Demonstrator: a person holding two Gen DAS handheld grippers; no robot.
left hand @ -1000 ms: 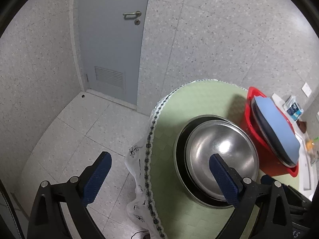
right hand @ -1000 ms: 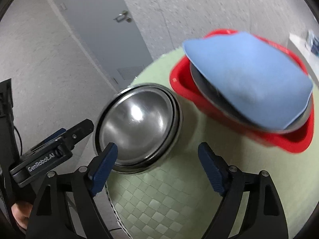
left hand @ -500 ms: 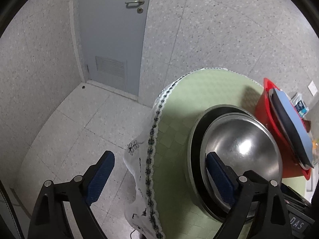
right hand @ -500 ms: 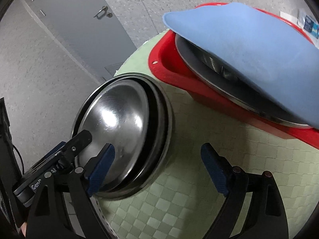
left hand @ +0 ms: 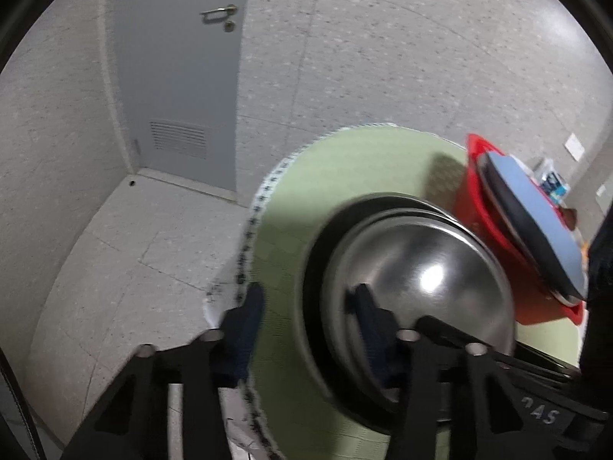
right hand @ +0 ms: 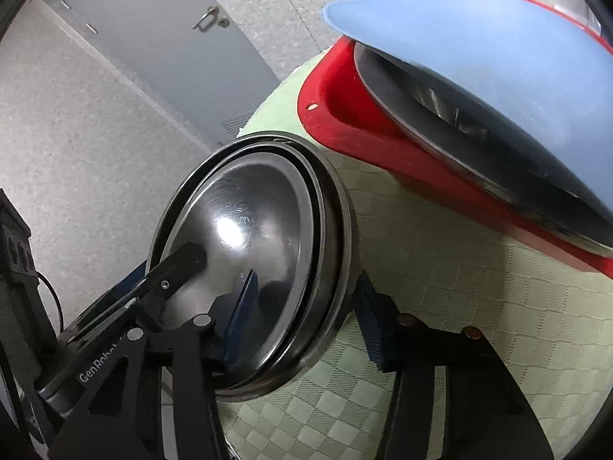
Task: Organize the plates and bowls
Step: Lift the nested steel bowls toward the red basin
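Two grippers straddle opposite sides of a stack of nested stainless steel bowls (right hand: 260, 237) that sits on a round table under a pale green checked tablecloth (right hand: 440, 295). The left gripper (left hand: 306, 329) has one blue pad outside the stack's left rim and the other inside the top bowl; its jaws have just been closing with the rim between them, but the blurred left wrist view leaves it unclear whether the pads press on the metal. The right gripper (right hand: 306, 318) likewise has its left pad inside the bowls and its right pad outside the outermost rim, over the cloth; its jaws have also just been closing around that rim, and a firm pinch cannot be confirmed. Just right of the stack and farther back stands a red plastic basin (right hand: 337, 107) holding a tilted steel bowl (right hand: 440, 115) covered by a blue cloth (right hand: 498, 38). Beyond the table are a grey door (left hand: 176, 76) and a speckled wall (left hand: 383, 57).
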